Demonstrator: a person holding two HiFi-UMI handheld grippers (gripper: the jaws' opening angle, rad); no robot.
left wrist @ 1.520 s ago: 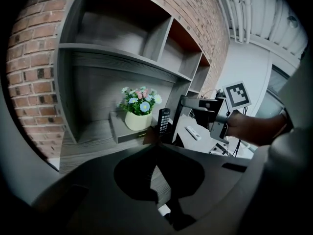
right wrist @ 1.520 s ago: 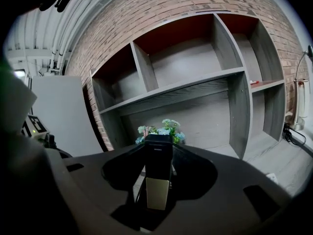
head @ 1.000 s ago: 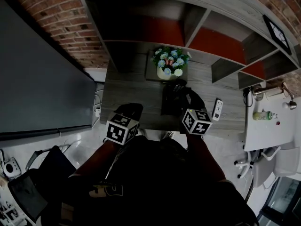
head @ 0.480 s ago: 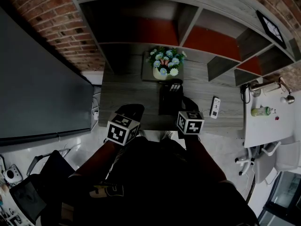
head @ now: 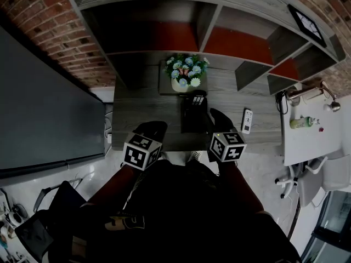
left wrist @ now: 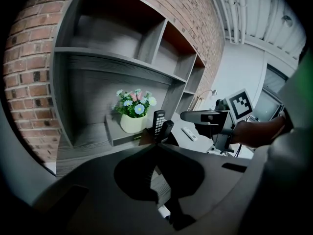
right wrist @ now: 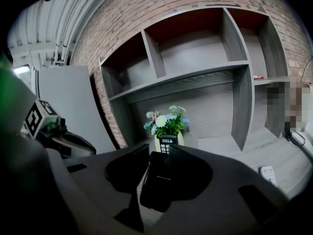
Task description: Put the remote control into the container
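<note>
The black remote [head: 198, 98] already stands upright in the container [head: 192, 119], with its keypad end rising above the rim. The container is dark and sits on the grey counter [head: 148, 108], just in front of the flower pot [head: 185, 76]. A white remote [head: 247, 120] lies flat on the counter to the right, well apart from the container.

The right gripper [right wrist: 157, 153] is held just beside the container, on its right side. Its fingers are spread and have just been closing a little. They pinch nothing; in the right gripper view the container and the black remote show through the gap, ahead of the fingertips.

The left gripper [left wrist: 155, 146] hangs at the near edge of the counter, left of the container and apart from it. Its fingers are pressed together at the tips and hold nothing.
</note>
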